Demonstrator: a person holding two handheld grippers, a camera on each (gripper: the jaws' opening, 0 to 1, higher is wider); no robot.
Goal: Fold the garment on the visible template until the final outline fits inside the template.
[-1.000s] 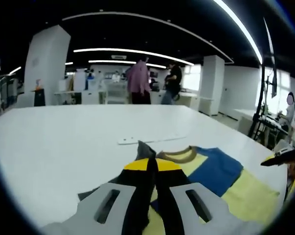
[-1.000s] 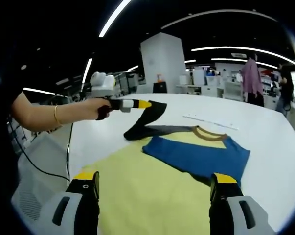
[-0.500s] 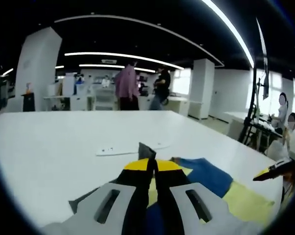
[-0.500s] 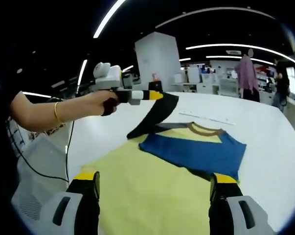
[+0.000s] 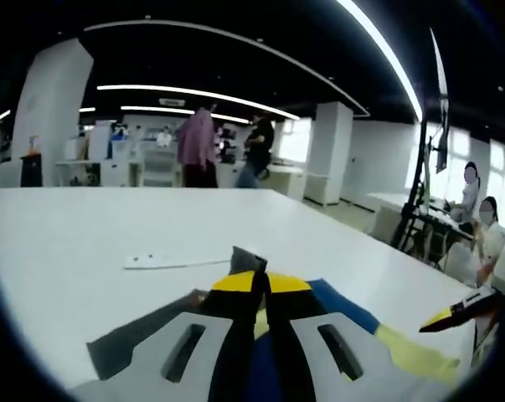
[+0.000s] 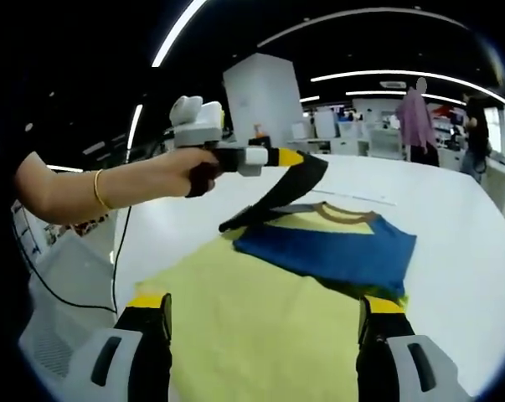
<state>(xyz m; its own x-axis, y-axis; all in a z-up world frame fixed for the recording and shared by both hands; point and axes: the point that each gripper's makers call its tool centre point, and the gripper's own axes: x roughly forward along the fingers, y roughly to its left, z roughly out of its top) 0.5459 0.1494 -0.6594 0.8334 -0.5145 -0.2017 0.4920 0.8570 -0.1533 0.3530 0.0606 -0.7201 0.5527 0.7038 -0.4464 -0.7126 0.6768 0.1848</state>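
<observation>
Sleeve is the bit that matters: dark grey, lifted off the table and pinched in the left gripper, which comes in from the upper left of the right gripper view with a hand wrapped round it. In the left gripper view that gripper's yellow tips are pressed together on a small scrap of the same dark cloth, so most of the shirt is hidden behind the jaws at the bottom of the frame.

The shirt itself, blue with a tan collar, lies mid-frame in the right gripper view on a pale yellow sheet, presumably the template; the sheet's near edge is cut off by the jaws. The right gripper sits at the bottom with jaws spread wide, holding nothing.

It's a big white table in an open office with long ceiling strip lights. A thin white strip lies on the table beyond the shirt; hard to tell what it is. People stand far back, blurry.
</observation>
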